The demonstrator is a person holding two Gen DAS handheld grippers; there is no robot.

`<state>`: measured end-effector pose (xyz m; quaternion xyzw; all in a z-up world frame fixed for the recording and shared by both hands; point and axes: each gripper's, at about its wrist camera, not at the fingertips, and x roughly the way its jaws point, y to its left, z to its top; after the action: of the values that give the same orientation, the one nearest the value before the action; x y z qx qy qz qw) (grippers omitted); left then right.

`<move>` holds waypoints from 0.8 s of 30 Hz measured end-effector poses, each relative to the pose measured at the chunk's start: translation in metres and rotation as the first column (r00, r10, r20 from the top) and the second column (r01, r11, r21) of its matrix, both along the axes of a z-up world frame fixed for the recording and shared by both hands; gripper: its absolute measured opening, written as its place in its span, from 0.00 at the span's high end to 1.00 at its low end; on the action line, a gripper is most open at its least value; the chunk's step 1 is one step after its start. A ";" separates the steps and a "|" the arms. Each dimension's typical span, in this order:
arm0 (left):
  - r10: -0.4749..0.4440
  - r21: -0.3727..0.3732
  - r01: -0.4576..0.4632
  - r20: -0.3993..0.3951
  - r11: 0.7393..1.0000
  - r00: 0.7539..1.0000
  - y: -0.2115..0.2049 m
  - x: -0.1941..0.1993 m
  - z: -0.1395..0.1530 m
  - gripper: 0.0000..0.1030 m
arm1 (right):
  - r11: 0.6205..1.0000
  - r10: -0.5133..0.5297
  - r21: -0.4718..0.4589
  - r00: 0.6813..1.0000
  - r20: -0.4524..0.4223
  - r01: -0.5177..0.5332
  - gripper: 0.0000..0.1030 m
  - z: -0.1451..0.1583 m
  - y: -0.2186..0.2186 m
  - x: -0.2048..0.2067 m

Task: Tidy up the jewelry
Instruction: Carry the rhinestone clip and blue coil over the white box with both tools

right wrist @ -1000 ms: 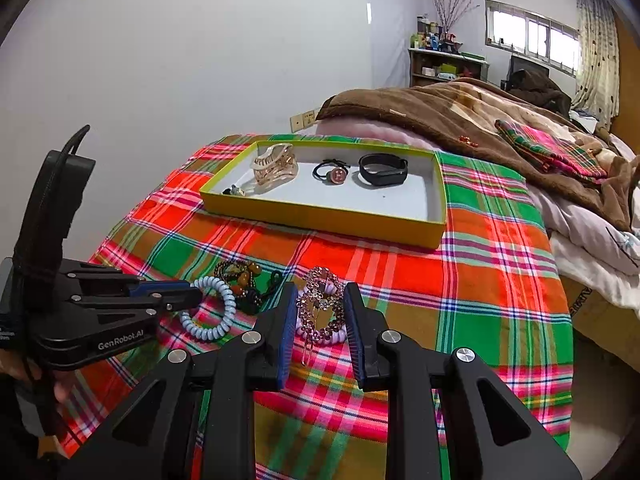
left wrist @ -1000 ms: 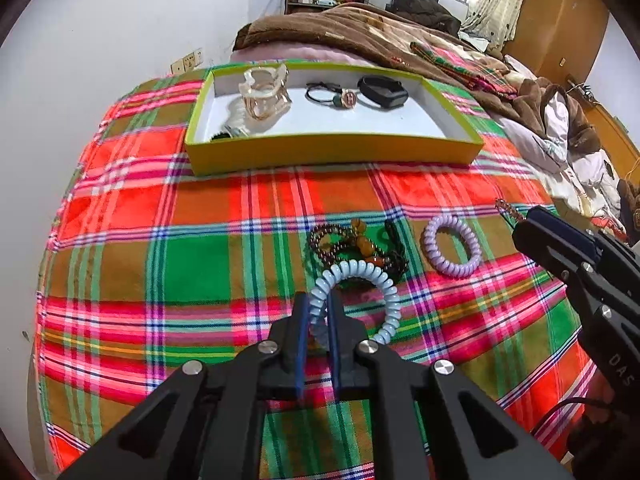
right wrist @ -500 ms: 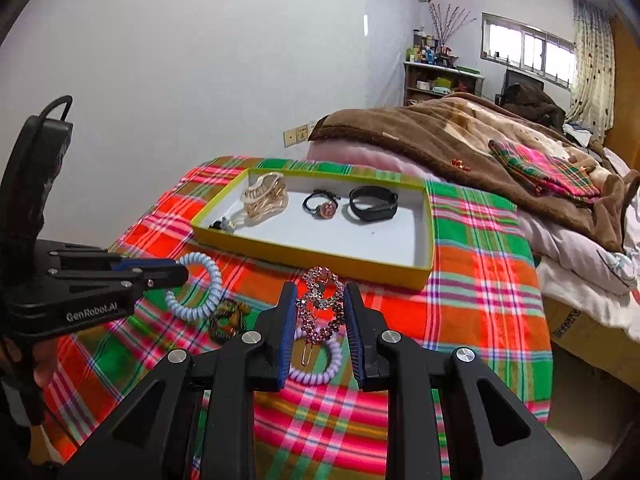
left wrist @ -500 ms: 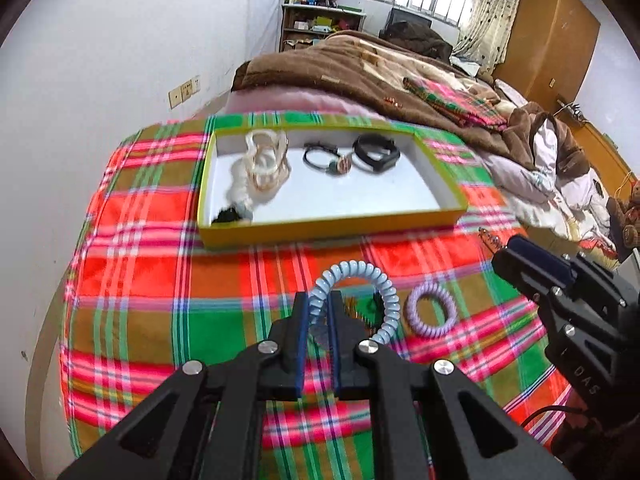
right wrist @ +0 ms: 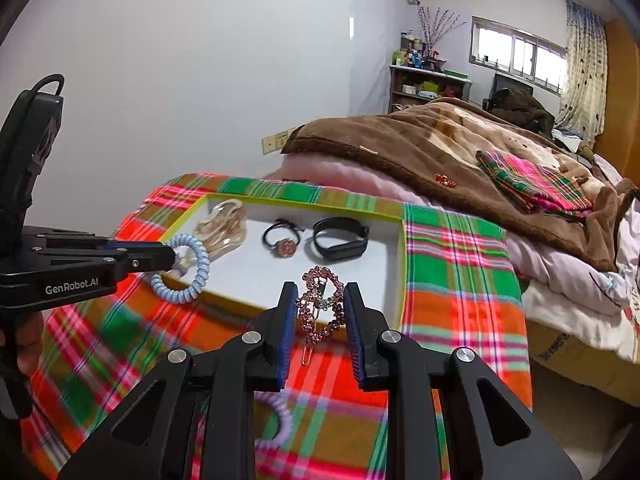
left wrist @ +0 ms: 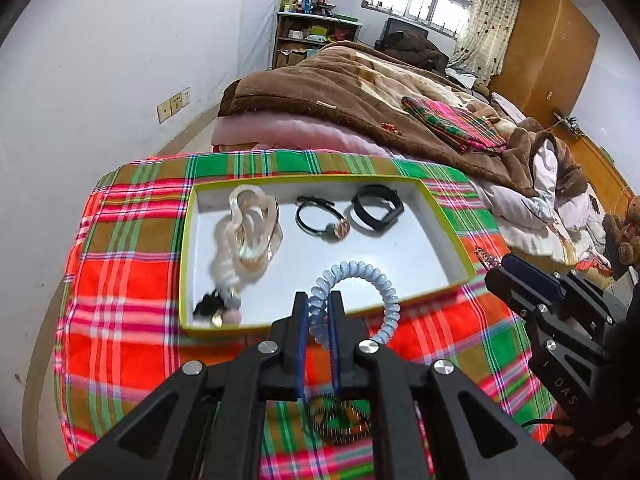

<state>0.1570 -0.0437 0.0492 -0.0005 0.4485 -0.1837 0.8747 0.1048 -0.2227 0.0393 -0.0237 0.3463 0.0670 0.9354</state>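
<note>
The left claw [left wrist: 318,318] pinches a pale blue coil hair tie [left wrist: 360,288] above the near wall of the yellow-rimmed tray [left wrist: 448,236], while the right claw [right wrist: 320,316] clamps a pink rhinestone hair clip [right wrist: 322,306] just short of the same wall. Both pieces hang in the air, not yet inside the tray. The coil is held by one small section of its loop, so it could spring free or snag the rim if lowered too early; the clip is gripped by its bumpy edges and might twist or drop onto the plaid cloth [left wrist: 120,280] instead. The two claws sit near each other (the right one shows at the edge of the left view), and a joint approach risks a knock. Already in the tray: a clear claw clip [left wrist: 252,228], a black hair tie with a round charm [left wrist: 324,220] and a black band [left wrist: 376,208], leaving bare floor near the front. Left on the desk are a beaded bracelet [left wrist: 340,420] and a lilac coil tie [right wrist: 276,420]. A bed with a brown blanket [right wrist: 420,148] lies behind
</note>
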 end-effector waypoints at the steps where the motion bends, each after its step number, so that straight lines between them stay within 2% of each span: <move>1: 0.004 -0.003 -0.004 -0.006 1.000 1.000 -0.001 0.006 -0.002 0.91 | 1.000 -0.005 -0.004 1.000 -0.003 0.005 0.77 -0.001 -0.001 0.004; 13: 0.033 -0.014 -0.033 -0.059 0.999 0.998 -0.011 0.051 -0.027 0.91 | 1.000 -0.030 -0.011 0.997 -0.068 0.029 0.77 -0.028 -0.013 0.064; 24: 0.042 0.011 -0.041 -0.096 0.999 0.995 -0.017 0.066 -0.048 0.91 | 0.999 -0.036 -0.040 0.991 -0.126 0.031 0.77 -0.057 -0.014 0.091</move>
<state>0.2234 -0.0612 0.0009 -0.0144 0.4908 -0.1633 0.8557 0.1957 -0.2368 -0.0174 -0.0313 0.4065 0.0461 0.9120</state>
